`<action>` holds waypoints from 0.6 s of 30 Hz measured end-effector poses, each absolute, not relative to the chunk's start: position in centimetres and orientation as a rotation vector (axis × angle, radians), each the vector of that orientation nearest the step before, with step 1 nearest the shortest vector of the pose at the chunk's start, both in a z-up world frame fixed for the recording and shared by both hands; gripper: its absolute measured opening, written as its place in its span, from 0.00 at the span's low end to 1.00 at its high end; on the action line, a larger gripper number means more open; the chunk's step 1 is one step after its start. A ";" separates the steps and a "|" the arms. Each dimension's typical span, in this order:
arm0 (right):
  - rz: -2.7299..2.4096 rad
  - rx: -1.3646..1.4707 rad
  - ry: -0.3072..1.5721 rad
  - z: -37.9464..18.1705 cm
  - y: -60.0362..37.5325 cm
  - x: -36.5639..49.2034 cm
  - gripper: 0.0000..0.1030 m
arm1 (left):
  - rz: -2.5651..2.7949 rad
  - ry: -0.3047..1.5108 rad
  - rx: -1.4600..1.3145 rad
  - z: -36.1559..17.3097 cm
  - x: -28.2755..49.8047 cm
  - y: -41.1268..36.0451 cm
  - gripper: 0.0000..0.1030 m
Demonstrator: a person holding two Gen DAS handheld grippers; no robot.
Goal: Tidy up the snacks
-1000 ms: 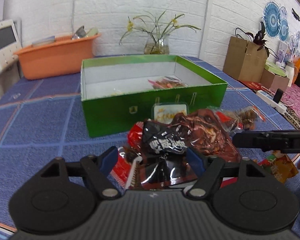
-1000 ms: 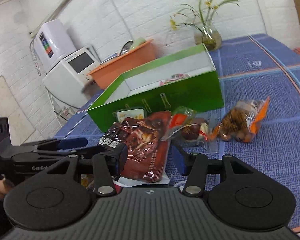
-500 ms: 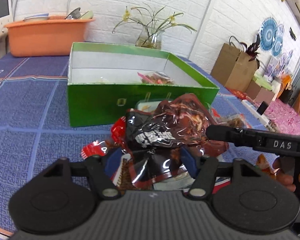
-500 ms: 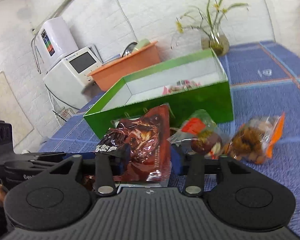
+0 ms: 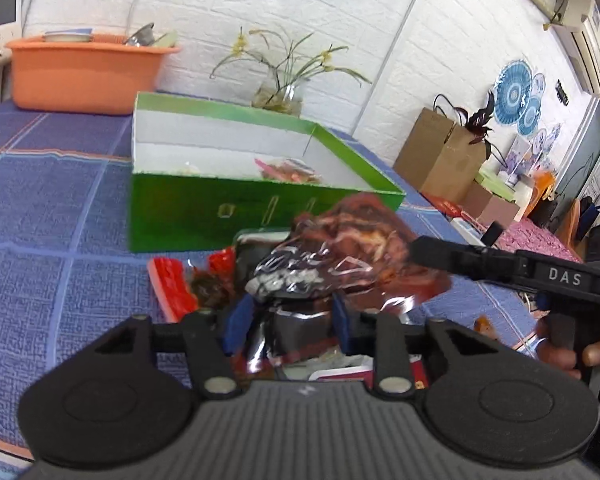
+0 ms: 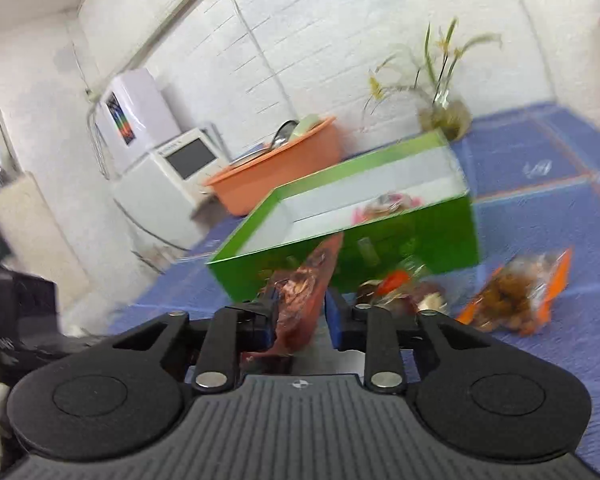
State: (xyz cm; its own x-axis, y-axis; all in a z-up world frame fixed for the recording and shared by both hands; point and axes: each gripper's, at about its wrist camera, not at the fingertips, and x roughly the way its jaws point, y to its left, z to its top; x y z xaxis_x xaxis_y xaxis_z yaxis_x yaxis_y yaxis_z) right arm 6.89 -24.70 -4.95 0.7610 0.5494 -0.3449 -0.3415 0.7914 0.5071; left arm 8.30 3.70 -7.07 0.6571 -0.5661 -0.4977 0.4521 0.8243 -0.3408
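Left tool (image 5: 294,322): jaws have just been closing and now pinch the near black end of the brown snack packet (image 5: 352,256), raised above the loose snacks on the blue tabletop (image 5: 52,208). Right tool (image 6: 300,320): jaws have also been closing, with the packet's reddish-brown end between them; blur hides whether both pads press it. Beyond the packet stands the green box (image 5: 204,208), one packet inside. Far right, an orange-edged snack bag (image 6: 516,300) lies apart.
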 end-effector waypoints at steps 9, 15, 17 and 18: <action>0.511 0.518 0.661 -6.8 -23.7 9.3 0.46 | -0.569 0.731 -0.223 -7.9 9.5 3.3 0.83; 0.512 0.534 0.677 -7.1 -23.7 9.5 0.54 | -0.560 0.731 -0.206 -8.4 9.7 2.9 0.85; 0.506 0.470 0.662 -6.9 -23.4 9.7 0.37 | -0.534 0.715 -0.205 -8.5 9.6 2.9 0.76; 0.489 0.430 0.656 -6.8 -23.2 9.5 0.31 | -0.514 0.704 -0.212 -8.4 9.5 3.0 0.73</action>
